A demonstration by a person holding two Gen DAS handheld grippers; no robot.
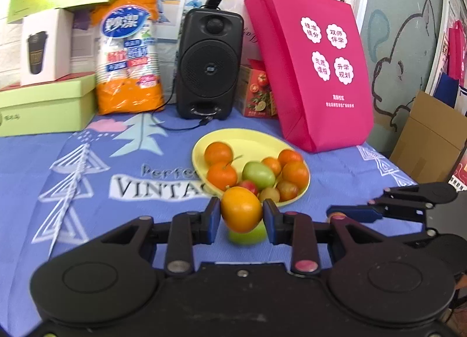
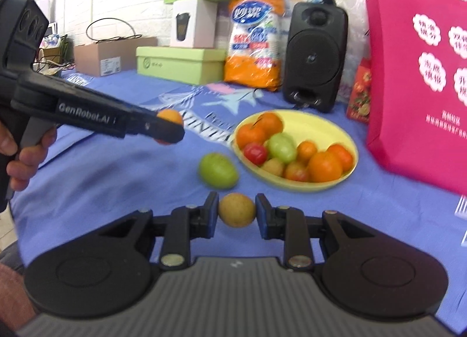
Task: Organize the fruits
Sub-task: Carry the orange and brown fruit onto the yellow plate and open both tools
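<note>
With my left gripper (image 1: 241, 214) clamped on an orange fruit (image 1: 241, 209) and my right gripper (image 2: 237, 211) on a yellowish fruit (image 2: 237, 210), both near the yellow plate (image 2: 322, 122), I judged slow, level carries and gentle releases best.

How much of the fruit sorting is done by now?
Mostly done: the yellow plate already holds a pile of oranges and other small fruit. In hand: the left gripper clamps an orange fruit, and the right gripper clamps a yellowish-brown fruit. Left: those two, plus one green fruit lying on the cloth beside the plate.
</note>
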